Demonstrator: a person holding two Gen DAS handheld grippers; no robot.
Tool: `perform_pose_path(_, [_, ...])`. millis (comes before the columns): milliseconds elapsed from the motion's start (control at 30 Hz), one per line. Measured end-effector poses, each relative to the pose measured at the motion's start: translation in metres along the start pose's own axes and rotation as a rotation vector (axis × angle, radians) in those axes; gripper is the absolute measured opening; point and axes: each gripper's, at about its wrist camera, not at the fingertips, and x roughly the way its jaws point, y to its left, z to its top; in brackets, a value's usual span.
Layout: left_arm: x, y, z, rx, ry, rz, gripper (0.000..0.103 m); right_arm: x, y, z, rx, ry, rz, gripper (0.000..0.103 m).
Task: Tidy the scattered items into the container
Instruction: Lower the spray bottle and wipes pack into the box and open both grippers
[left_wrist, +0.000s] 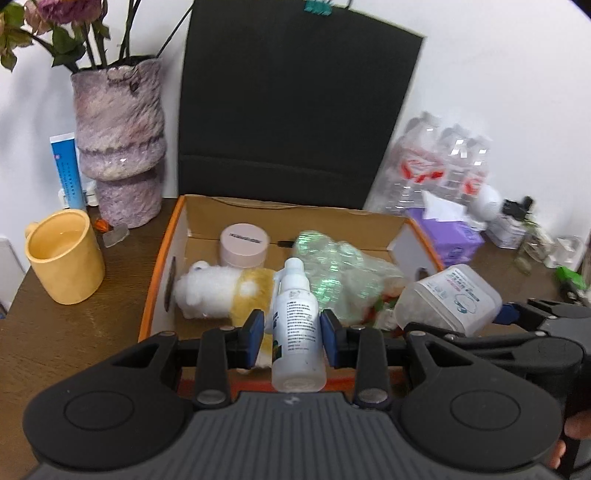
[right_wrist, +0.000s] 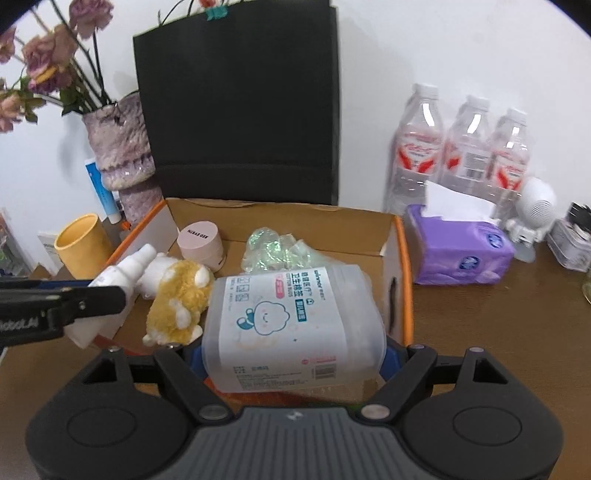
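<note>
**Both claws loaded above the box**

Left claw (left_wrist: 291, 334) grips a white spray bottle (left_wrist: 295, 325); right claw (right_wrist: 291, 356) clamps a cotton-swab tub (right_wrist: 291, 328). Both hang over the cardboard box (right_wrist: 295, 218) on the desk (left_wrist: 74, 332), holding plush toy (right_wrist: 181, 299) and pink jar (left_wrist: 243, 245)

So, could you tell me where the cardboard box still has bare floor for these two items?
Inside the cardboard box, bare floor shows along the back wall between the pink jar and the right wall, behind the iridescent bag. The left side is crowded by the plush toy.
</note>
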Motion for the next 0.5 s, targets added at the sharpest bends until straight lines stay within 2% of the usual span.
perform_pose_path(200, [0.038, 0.013, -0.003, -0.034, 0.039, 0.064, 0.034, 0.043, 0.006, -0.004, -0.01, 0.031, 0.009, 0.082])
perform_pose_path(333, [0.05, 0.016, -0.004, -0.028, 0.049, 0.075, 0.034, 0.061, 0.007, -0.007, 0.003, 0.052, 0.024, 0.082])
perform_pose_path(500, [0.061, 0.021, -0.004, -0.032, 0.057, 0.076, 0.032, 0.069, 0.013, -0.007, -0.039, 0.043, -0.003, 0.082])
